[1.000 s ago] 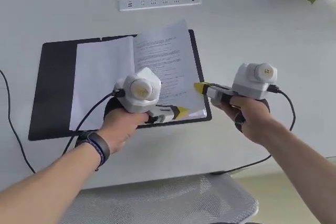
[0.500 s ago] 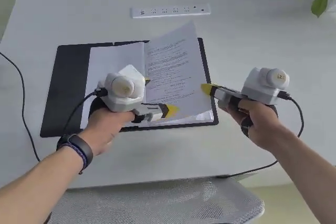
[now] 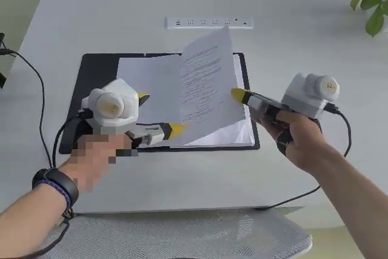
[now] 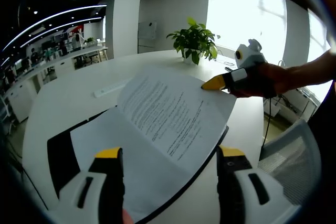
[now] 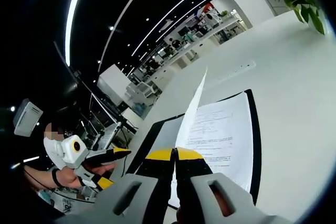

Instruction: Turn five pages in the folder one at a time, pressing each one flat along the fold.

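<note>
middle: sheet (image 3: 209, 80) stands tilted over folder (image 3: 91, 77), between left claw (image 3: 159, 113) and right claw (image 3: 238, 94)
far side: power strip (image 3: 209, 23) just beyond folder
right: open worktop (image 3: 315, 47), plant (image 3: 371, 13) at corner
left: cable (image 3: 41, 107) loops beside folder

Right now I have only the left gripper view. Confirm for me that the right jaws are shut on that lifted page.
Observer: Confirmed. In the right gripper view the right gripper has its jaws pressed together on the edge of the page, which stands up from between them.
Operator: Tell me what lies under the page.
Observer: Another printed sheet, flat on the right half of the folder.
Operator: Now place my left gripper.
Observer: The head view has the left gripper over the folder's near edge, left of the page, jaws open.
</note>
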